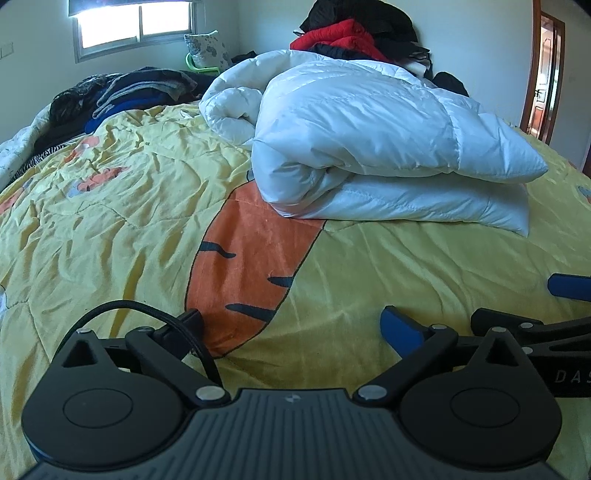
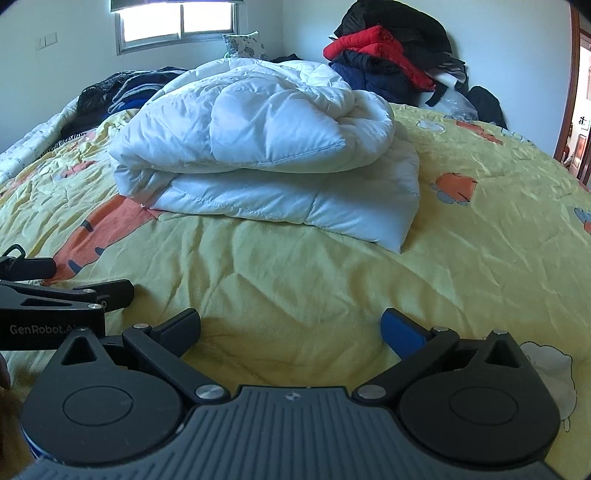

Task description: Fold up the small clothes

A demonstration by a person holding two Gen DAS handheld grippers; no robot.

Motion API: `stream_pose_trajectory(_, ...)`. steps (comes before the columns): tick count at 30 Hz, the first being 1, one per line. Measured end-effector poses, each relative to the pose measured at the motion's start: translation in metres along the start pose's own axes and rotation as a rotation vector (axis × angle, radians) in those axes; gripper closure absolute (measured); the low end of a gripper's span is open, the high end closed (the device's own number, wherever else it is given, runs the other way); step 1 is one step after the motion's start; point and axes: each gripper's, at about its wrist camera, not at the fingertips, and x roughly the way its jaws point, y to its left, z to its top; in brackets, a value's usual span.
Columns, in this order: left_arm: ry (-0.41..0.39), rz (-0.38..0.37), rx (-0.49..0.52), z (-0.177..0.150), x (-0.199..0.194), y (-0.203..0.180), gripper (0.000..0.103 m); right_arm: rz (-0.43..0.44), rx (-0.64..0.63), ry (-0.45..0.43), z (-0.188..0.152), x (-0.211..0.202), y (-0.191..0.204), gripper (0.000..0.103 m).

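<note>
A folded white quilted duvet [image 2: 266, 155] lies bunched in thick layers on a yellow bedspread [image 2: 295, 280] printed with an orange striped cartoon shape [image 1: 251, 266]. It sits ahead of both grippers, well apart from them. The left gripper [image 1: 295, 328] hovers low over the bedspread, fingers spread wide, holding nothing. The right gripper [image 2: 291, 328] is just beside it, also spread wide and empty. Behind the duvet, a heap of red and black jackets [image 2: 391, 48] rests against the wall. Dark folded clothes [image 1: 122, 92] lie at the far left, below a bright window [image 2: 177, 22].
</note>
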Motion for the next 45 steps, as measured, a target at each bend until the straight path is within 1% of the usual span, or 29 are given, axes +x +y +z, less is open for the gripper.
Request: stream_pose_trajectory(45,-0.004,-0.001,0.001,-0.0014,-0.0013,-0.0001,0.000,-0.015,-0.004,0.001,-0.0020,-0.0006,0.0023,0.001)
